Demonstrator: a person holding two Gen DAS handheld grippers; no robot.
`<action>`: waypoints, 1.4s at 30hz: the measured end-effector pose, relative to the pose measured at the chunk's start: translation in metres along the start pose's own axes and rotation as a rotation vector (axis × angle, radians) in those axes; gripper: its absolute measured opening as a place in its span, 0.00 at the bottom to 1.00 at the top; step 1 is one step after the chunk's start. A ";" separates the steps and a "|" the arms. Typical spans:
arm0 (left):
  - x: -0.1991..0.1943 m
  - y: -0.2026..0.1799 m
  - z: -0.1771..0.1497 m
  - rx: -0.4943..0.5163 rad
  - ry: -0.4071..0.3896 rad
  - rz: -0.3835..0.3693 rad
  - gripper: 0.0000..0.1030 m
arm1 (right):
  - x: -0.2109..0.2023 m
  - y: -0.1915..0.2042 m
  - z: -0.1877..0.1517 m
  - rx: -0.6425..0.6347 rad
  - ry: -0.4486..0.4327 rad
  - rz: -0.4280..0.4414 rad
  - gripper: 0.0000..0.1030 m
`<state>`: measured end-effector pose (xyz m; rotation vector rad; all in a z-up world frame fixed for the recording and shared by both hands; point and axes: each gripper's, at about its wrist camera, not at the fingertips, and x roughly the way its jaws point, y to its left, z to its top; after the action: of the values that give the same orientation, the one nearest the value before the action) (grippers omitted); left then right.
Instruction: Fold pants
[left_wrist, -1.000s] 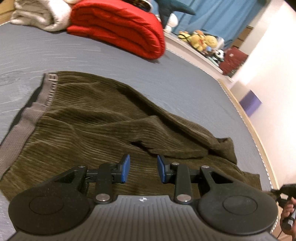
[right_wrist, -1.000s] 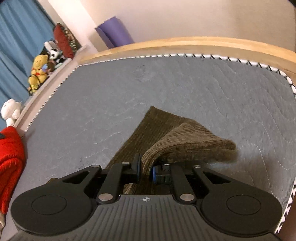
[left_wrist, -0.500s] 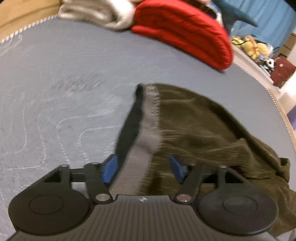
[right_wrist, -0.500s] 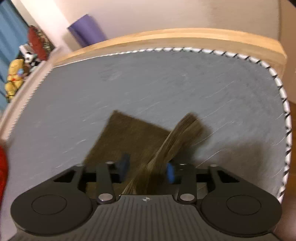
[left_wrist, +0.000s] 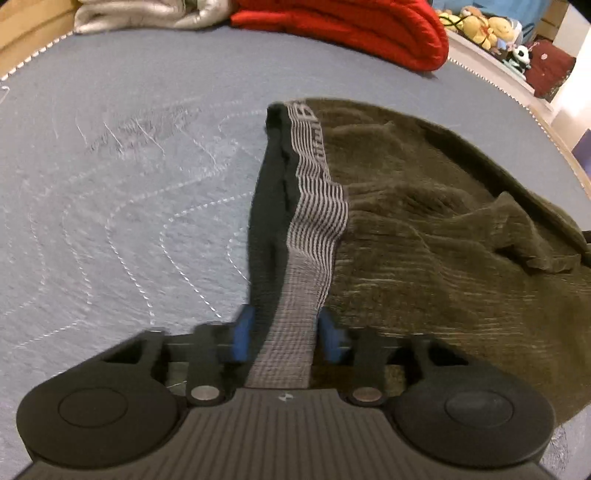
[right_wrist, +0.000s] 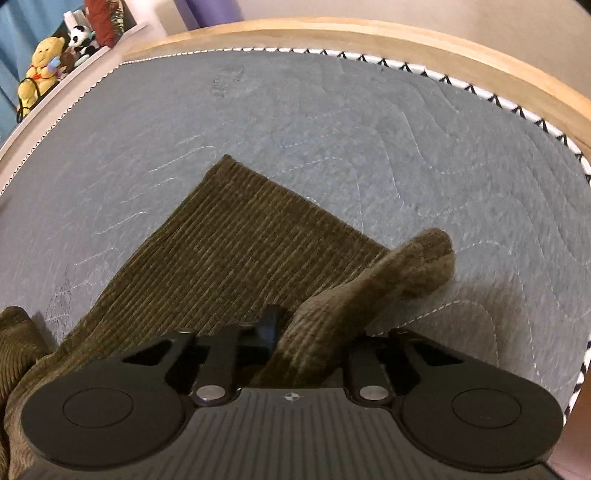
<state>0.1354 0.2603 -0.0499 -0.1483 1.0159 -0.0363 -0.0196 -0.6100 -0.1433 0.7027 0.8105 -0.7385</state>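
The olive corduroy pants (left_wrist: 443, 236) lie spread on the grey quilted mattress (left_wrist: 129, 206). The left claw (left_wrist: 284, 332) is closing, its blue pads on either side of the grey striped waistband (left_wrist: 314, 229), which runs up between them. The right claw (right_wrist: 295, 332) is clamped narrow on a raised leg hem (right_wrist: 388, 280), beside the flat leg. A red blanket (left_wrist: 369, 26) sits at the mattress's far end.
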 end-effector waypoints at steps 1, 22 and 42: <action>-0.010 0.002 0.000 -0.017 -0.013 -0.011 0.19 | -0.003 -0.002 0.001 0.012 -0.012 0.008 0.06; -0.118 0.004 -0.018 -0.092 -0.130 0.057 0.11 | -0.062 -0.026 0.002 0.210 -0.109 -0.172 0.27; -0.049 -0.225 -0.016 0.234 -0.209 -0.163 0.33 | -0.080 0.103 -0.034 -0.024 -0.273 0.264 0.58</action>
<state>0.1045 0.0410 0.0151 -0.0195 0.7824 -0.2823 0.0107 -0.5033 -0.0674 0.6550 0.4657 -0.5691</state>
